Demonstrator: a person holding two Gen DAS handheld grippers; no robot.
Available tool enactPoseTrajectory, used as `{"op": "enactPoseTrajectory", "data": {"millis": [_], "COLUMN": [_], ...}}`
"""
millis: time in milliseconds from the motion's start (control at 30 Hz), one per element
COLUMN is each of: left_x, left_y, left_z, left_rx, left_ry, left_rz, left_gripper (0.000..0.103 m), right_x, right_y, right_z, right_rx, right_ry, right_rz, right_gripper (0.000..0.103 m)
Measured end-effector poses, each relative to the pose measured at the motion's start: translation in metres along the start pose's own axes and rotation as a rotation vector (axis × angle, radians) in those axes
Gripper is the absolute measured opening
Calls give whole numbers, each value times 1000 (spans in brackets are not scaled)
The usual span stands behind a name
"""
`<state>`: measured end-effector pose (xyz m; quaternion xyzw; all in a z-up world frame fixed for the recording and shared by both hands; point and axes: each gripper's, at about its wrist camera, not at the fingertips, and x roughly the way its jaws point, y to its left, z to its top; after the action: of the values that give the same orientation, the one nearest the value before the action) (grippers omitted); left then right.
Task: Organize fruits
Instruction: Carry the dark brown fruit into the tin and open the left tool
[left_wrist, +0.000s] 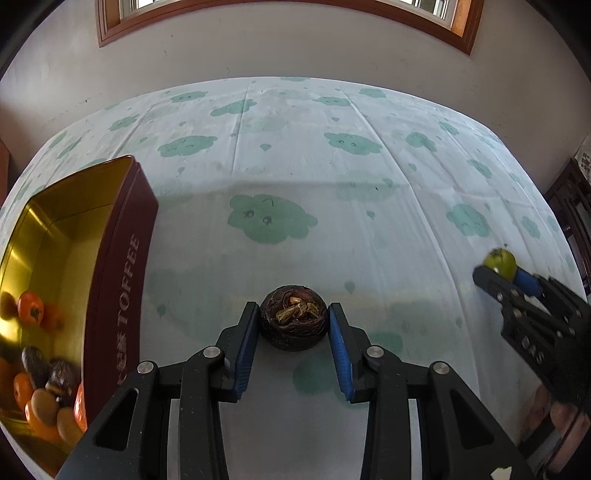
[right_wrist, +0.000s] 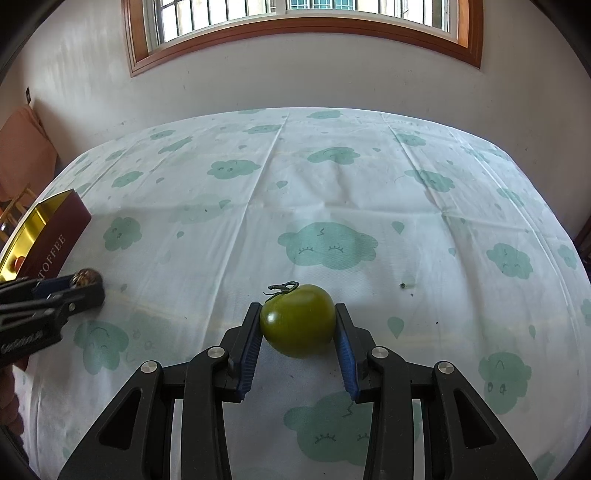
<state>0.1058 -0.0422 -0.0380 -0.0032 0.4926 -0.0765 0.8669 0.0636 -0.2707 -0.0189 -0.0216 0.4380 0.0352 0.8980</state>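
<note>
Blue pads of my left gripper (left_wrist: 292, 325) clench a dark brown fruit (left_wrist: 293, 322) on the tablecloth (left_wrist: 295, 177); right gripper (right_wrist: 298, 325) clasps a green tomato (right_wrist: 297, 319). Pickup stage; next, I judge, lift toward the tin (left_wrist: 122, 280), far left.

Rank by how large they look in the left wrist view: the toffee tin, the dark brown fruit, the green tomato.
1. toffee tin
2. dark brown fruit
3. green tomato

The tomato sits farther from this camera and is partly hidden, so its true size against the fruit is unsure.
</note>
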Motion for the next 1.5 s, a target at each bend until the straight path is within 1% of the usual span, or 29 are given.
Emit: {"op": "enactPoseTrajectory", "data": {"millis": [167,400,500,633,733,900,1067,1300,1500], "left_x": [-11,-33,-43,-65,-81,-100,-109,-108,-104], "left_y": [-1,-3,-2,4,16,41,79,131,158], "left_z": [-15,-34,-37,-36,-33,-29,-28,-37,-47], "left_rx": [-4,-7,-8,-10,-31,-58,-110,-194,-227], "left_ry": [15,7,4,-40,-72,-109,-126,-107,-82], "left_rz": [-13,-45,-55,-53,-48,-5,66,145,181], "left_gripper": [33,33,33,33,33,33,33,33,33], "right_x": [0,0,0,0,0,0,0,0,0], "right_y": [3,5,5,6,6,8,8,9,10], "right_z": [0,0,0,0,0,0,0,0,-1], "right_rx": [-6,-8,-12,-15,-19,-25,-25,-26,-30], "right_ry": [1,1,2,3,3,4,4,4,3], "right_rz": [-8,-10,-14,-18,-22,-28,-29,-31,-37], "right_gripper": [39,39,39,39,39,39,39,39,39]}}
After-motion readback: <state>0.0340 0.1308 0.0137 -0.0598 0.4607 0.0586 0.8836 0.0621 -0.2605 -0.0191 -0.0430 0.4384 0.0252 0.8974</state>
